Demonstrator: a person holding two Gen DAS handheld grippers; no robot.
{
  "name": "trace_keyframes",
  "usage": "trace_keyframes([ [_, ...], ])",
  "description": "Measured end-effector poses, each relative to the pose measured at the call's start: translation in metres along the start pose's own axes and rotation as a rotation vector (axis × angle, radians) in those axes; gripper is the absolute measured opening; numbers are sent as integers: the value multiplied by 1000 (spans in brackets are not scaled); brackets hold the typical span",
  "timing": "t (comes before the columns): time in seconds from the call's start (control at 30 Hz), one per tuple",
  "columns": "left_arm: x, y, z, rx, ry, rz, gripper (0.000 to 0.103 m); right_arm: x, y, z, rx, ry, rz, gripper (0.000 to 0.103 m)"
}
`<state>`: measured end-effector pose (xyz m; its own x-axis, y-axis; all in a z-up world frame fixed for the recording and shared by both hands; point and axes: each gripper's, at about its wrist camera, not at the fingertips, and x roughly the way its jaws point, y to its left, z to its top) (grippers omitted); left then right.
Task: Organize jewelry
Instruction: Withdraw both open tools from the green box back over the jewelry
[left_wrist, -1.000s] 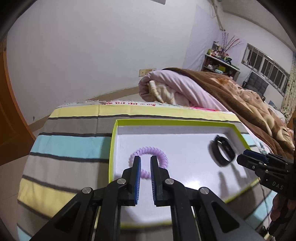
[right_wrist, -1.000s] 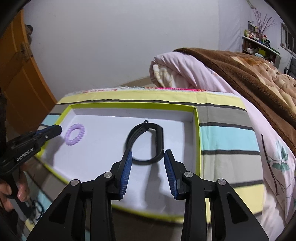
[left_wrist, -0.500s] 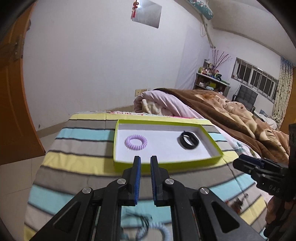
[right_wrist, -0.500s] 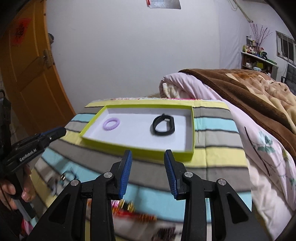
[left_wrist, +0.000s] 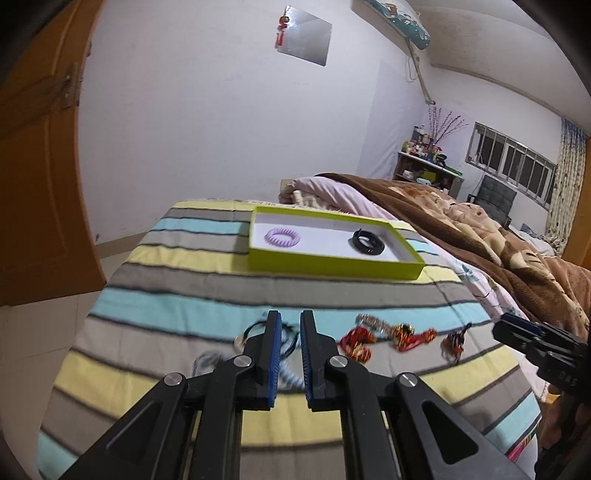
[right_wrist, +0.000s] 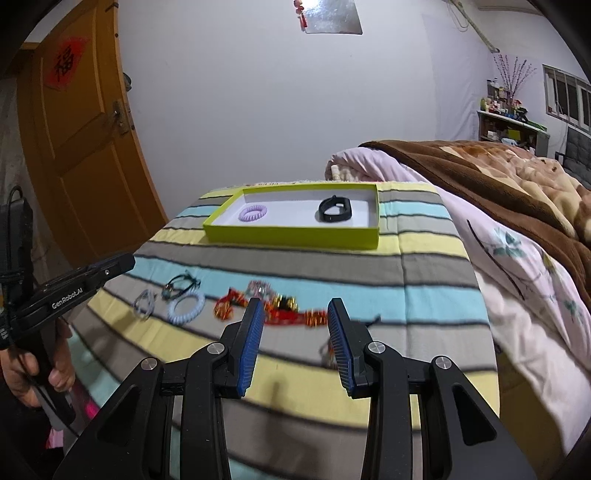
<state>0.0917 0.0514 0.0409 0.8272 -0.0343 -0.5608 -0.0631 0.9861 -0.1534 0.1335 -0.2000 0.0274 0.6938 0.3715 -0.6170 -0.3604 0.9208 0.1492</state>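
Observation:
A lime-green box (left_wrist: 332, 264) (right_wrist: 291, 233) with a white floor lies far on the striped blanket. It holds a purple coil hair tie (left_wrist: 282, 237) (right_wrist: 253, 213) and a black band (left_wrist: 367, 242) (right_wrist: 335, 208). Loose jewelry lies nearer: red and gold pieces (left_wrist: 388, 334) (right_wrist: 273, 306), a white coil tie (right_wrist: 185, 307), a dark cord bracelet (right_wrist: 181, 285), a grey ring (right_wrist: 144, 303). My left gripper (left_wrist: 290, 350) is open a narrow gap, empty, above the cord bracelet and white coil. My right gripper (right_wrist: 295, 339) is open wide, empty, above the red pieces.
The striped blanket (left_wrist: 184, 288) covers the near end of a bed. A brown and pink quilt (right_wrist: 498, 192) is heaped on the right. An orange door (right_wrist: 74, 147) stands at the left. The blanket drops off at its left edge.
Both grippers have drawn back from the box and risen. The box with the purple tie and black band now lies far off, and the loose jewelry has come into view beneath the fingers.

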Motion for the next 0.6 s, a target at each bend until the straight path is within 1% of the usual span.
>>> trace_keyframes([
  [0.2, -19, -1, -23, 29, -6, 28, 9, -14, 2, -21, 2, 5, -7, 37],
  [0.3, -25, -5, -32, 47, 1, 21, 9, -16, 2, -29, -4, 22, -11, 37],
  [0.53, -28, -10, -44, 80, -13, 34, 9, -18, -1, -39, 12, 36, -17, 37],
  [0.6, -29, -10, -45, 78, -13, 27, 9, -17, -2, -40, 18, 41, -18, 37],
])
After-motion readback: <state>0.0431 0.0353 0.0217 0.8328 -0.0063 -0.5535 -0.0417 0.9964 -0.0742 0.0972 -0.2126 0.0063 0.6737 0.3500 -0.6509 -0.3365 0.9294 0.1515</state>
